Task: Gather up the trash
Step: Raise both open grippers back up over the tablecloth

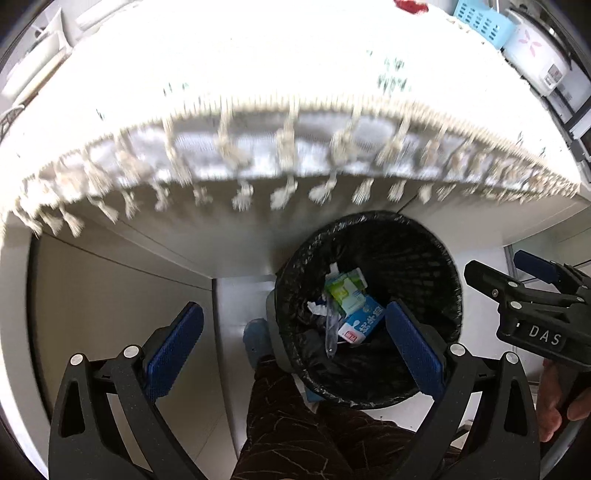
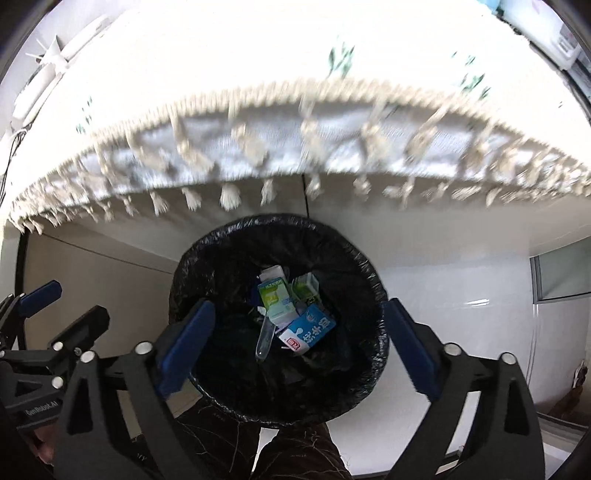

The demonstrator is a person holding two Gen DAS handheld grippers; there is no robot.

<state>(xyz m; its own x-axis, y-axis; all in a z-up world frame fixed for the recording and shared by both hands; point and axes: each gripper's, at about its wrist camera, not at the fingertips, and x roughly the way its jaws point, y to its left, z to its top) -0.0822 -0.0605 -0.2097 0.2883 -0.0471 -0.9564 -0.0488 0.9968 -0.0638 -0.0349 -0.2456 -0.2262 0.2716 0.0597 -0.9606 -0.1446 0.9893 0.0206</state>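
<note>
A round trash bin (image 1: 369, 218) (image 2: 277, 221) lined with a black bag stands on the floor below the table edge. Inside lie a blue-and-white carton (image 1: 364, 319) (image 2: 308, 326), green-and-white cartons (image 1: 345, 291) (image 2: 277, 299), a clear plastic tube (image 1: 331, 332) (image 2: 265, 339) and crumpled paper. My left gripper (image 1: 293, 314) (image 2: 77, 301) hangs open above the bin's left side, nothing between its blue pads. My right gripper (image 2: 299, 308) (image 1: 498, 264) is open straight over the bin's mouth, holding nothing.
A table with a white fringed cloth (image 1: 295, 110) (image 2: 295, 92) overhangs beyond the bin. On it sit a blue basket (image 1: 480, 22) and a white rice cooker (image 1: 535, 51). A person's leg in dark patterned trousers (image 1: 295, 424) (image 2: 295, 454) and a blue shoe (image 1: 256, 336) stand by the bin.
</note>
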